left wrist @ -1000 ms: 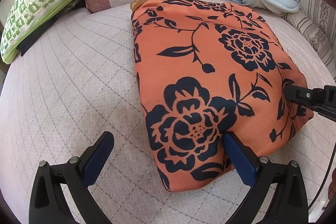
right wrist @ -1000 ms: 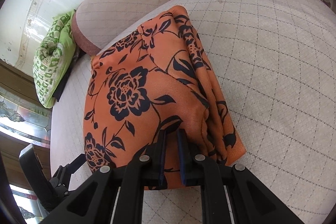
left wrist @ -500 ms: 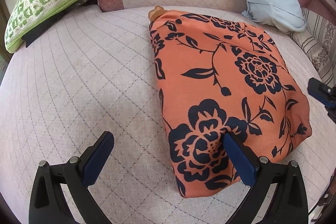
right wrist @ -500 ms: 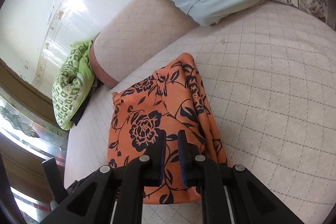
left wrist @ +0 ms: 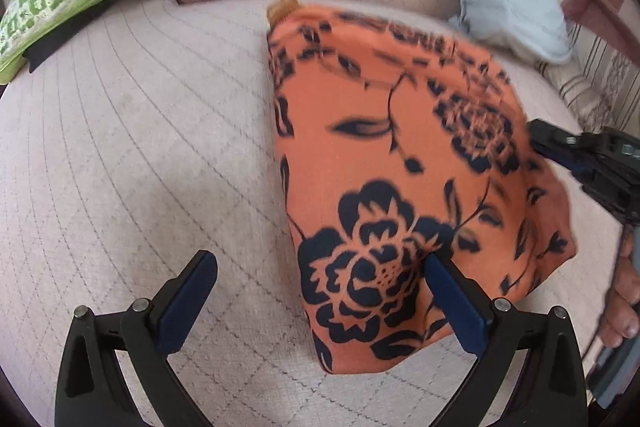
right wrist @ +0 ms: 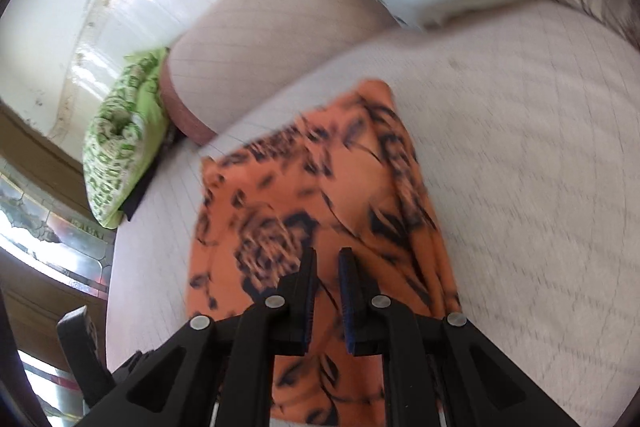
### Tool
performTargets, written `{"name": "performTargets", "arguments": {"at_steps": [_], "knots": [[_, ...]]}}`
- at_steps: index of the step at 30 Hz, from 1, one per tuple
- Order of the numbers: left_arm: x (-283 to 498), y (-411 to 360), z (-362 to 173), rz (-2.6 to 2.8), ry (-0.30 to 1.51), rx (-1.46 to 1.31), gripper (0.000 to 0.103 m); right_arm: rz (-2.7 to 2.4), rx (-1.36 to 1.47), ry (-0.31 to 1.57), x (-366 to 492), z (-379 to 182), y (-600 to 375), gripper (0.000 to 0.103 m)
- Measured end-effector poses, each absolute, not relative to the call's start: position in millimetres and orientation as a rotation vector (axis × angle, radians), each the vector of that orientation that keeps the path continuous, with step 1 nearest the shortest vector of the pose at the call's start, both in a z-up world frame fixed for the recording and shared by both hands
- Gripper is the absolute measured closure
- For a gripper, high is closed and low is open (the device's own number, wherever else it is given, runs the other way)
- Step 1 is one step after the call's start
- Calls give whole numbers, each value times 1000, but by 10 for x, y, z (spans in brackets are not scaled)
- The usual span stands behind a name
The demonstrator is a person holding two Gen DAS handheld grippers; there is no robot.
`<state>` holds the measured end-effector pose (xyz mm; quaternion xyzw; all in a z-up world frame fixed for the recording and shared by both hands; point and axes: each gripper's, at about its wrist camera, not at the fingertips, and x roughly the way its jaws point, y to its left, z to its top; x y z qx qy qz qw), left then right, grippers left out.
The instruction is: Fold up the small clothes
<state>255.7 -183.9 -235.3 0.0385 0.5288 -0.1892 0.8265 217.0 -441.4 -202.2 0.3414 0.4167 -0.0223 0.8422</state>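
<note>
Orange floral garment [left wrist: 400, 163] folded into compact stack on quilted sofa seat [left wrist: 140, 155], just in front of backrest.
Left tool [left wrist: 320, 291]: jaws wide apart, nothing held; right pad over stack's near corner, left pad over bare seat.
Right tool [right wrist: 327, 291]: jaws nearly together, looks empty; hovers above stack's near edge.
Risks:
- either tool snags top layer, fold drags open
- loose layered edges on stack's right side [right wrist: 424, 227] slump, no grip securing them
- both views motion-blurred, contact cannot be confirmed
</note>
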Motion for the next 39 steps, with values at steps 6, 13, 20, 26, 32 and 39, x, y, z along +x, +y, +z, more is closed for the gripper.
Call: {"name": "performTargets", "arguments": {"at_steps": [6, 13, 20, 26, 32, 39], "knots": [[2529, -1856, -2304, -411, 1100, 80, 0, -93, 700, 867, 2532, -2137, -4414, 90], [2514, -2010, -2468, -411, 1132, 157, 0, -86, 702, 885, 2536, -2163, -4412, 89], [2454, -2079, -2421, -393, 1099, 196, 0, -81, 696, 855, 2355, -1996, -4383, 89], [2408, -2155, -2414, -390, 1091, 207, 0, -79, 709, 933, 2359, -2083, -4336, 89], [2394, -2133, -2440, -393, 1086, 215, 0, -73, 630, 996, 2419, -2245, -4221, 89], [2396, -2130, -2431, -395, 1084, 216, 0, -45, 667, 946, 2297, -2113, -4286, 89]]}}
